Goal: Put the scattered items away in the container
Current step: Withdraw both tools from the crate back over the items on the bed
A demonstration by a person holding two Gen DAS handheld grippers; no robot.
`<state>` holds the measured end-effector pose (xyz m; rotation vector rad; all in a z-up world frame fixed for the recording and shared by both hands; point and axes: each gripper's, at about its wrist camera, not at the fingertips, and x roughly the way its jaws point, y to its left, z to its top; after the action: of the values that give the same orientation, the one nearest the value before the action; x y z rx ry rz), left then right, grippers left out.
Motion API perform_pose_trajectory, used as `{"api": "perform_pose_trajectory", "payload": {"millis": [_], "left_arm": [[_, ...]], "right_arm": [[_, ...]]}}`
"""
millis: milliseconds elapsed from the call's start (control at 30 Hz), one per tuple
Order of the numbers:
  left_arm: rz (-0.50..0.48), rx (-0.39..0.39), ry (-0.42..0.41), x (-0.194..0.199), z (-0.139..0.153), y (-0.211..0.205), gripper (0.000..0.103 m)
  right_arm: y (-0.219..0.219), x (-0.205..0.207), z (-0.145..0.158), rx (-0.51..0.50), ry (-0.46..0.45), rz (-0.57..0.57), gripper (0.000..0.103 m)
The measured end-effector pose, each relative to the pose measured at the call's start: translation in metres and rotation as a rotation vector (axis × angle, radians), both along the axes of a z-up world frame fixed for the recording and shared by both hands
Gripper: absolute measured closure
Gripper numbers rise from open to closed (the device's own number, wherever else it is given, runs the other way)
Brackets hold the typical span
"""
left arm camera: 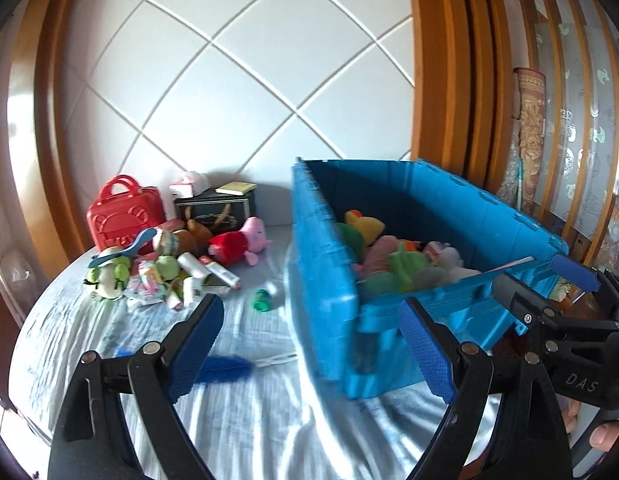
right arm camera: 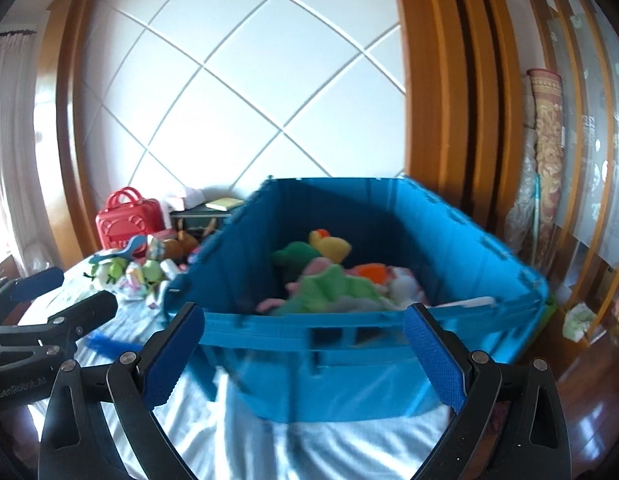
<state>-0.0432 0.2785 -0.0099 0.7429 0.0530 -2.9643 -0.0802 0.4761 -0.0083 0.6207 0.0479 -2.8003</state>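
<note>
Left wrist: toys lie heaped toward the bed's far left corner, well apart from the crate. We judge them soft and light, best pinched at the body. Left gripper gapes, empty.

Right wrist: crate holds plush, partly filled. Right gripper likewise gapes, empty.

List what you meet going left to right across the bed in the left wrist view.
red toy suitcase → green-eyed plush frog → pink pig plush → small green toy → blue storage crate → the other hand-held gripper at the crate's right corner.
</note>
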Motion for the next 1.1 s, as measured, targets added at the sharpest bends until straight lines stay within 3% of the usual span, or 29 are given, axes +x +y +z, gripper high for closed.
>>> {"api": "perform_pose_trajectory", "payload": {"millis": [233, 500, 800, 1100], "left_arm": [[0.037, 0.002, -0.046, 0.028, -0.021, -0.106, 0.014], [0.075, 0.073, -0.089, 0.022, -0.045, -0.179, 0.014], [0.219, 0.065, -0.168, -0.034, -0.083, -0.245, 0.014], [0.366, 0.096, -0.279, -0.076, -0.131, -0.303, 0.014]], "right_arm": [[-0.107, 0.029, -0.014, -0.003, -0.017, 0.006, 0.002], [-0.190, 0.025, -0.027, 0.041, -0.062, 0.048, 0.002], [-0.250, -0.038, -0.056, 0.060, -0.070, 0.168, 0.002], [-0.294, -0.116, -0.113, 0.076, -0.224, 0.237, 0.002]]}}
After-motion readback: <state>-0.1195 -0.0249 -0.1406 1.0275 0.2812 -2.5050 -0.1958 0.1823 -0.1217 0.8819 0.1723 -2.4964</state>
